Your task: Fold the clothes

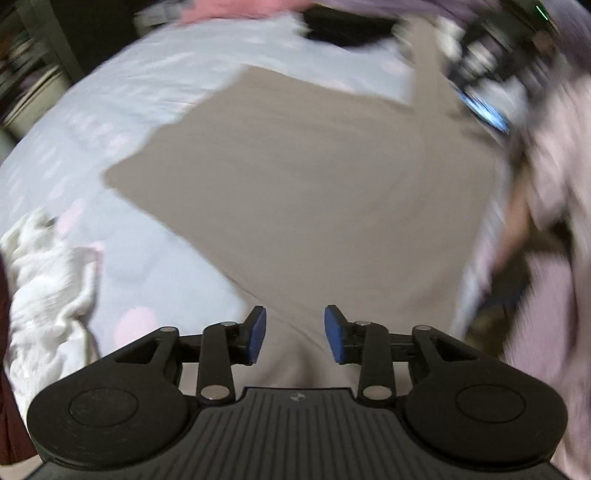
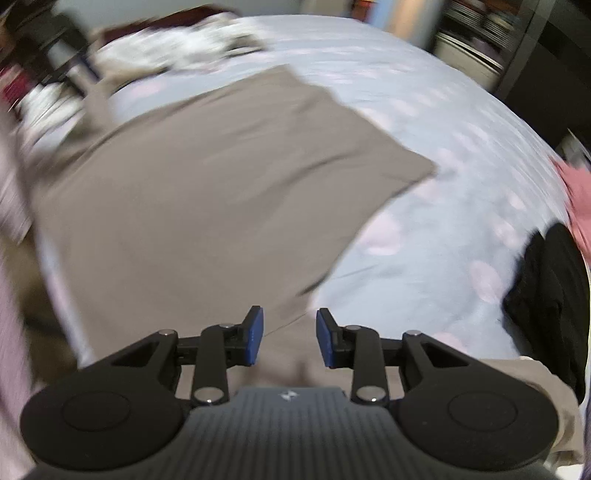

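Observation:
A taupe garment (image 1: 314, 192) lies spread flat on a pale blue bedsheet (image 1: 122, 110) with pink spots. In the left wrist view my left gripper (image 1: 295, 338) hovers above the garment's near part, blue pads apart, nothing between them. The right wrist view shows the same taupe garment (image 2: 207, 192) with one corner pointing right. My right gripper (image 2: 290, 338) hangs over its near edge, jaws apart and empty. Both views are motion-blurred.
A crumpled white cloth (image 1: 48, 280) lies at the left of the bed. A pink item (image 1: 236, 11) sits at the far edge. A black garment (image 2: 546, 295) and a pink one (image 2: 580, 199) lie at the right. A person's pale sleeve (image 1: 554, 177) crosses the right side.

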